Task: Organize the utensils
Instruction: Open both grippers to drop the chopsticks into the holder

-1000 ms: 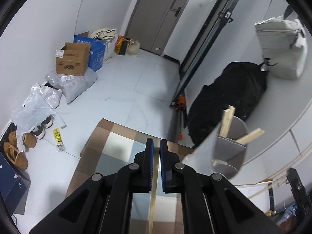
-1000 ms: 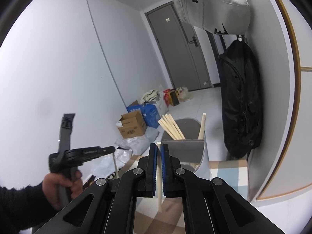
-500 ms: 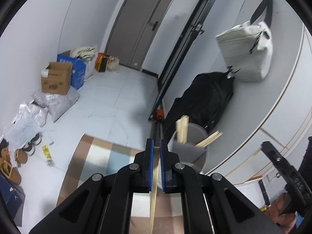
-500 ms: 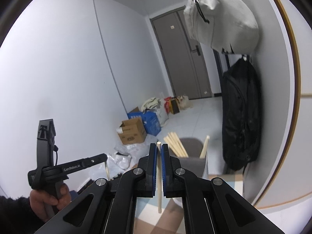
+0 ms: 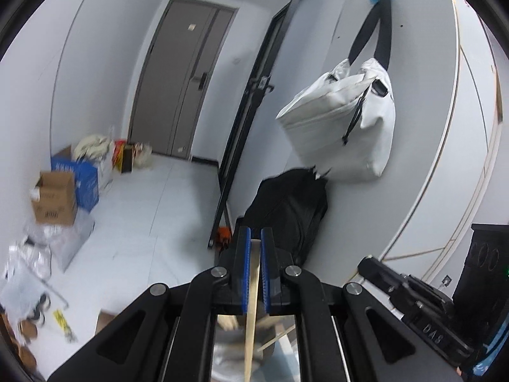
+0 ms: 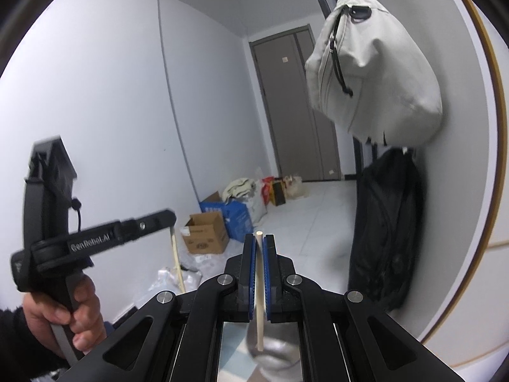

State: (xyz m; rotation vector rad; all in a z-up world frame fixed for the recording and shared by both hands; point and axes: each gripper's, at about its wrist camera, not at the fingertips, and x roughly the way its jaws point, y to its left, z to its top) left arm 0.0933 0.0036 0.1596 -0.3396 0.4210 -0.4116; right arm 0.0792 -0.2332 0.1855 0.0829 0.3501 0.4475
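Note:
My left gripper [image 5: 253, 232] is shut on a pale wooden chopstick [image 5: 249, 324] that hangs down between its blue pads. Under it, mostly hidden by the gripper frame, is the grey utensil holder [image 5: 237, 337] with more chopsticks in it. My right gripper [image 6: 259, 238] is shut on a round light chopstick [image 6: 260, 318], held upright above the grey holder [image 6: 276, 356]. In the right wrist view a hand [image 6: 60, 315] holds the left gripper [image 6: 170, 216] at the left, its chopstick [image 6: 176, 261] dangling below.
A white bag [image 5: 343, 127] hangs on the right wall above a black bag [image 5: 286, 210]. A cardboard box [image 5: 54, 203], a blue box [image 5: 84, 184] and plastic bags line the left wall. A grey door [image 5: 184, 79] closes the far end. The tiled floor [image 5: 152, 216] lies between.
Both grippers have risen with their chopsticks. The grey holder has slid to the bottom of both views, now largely hidden behind the gripper frames. The left gripper also rolled.

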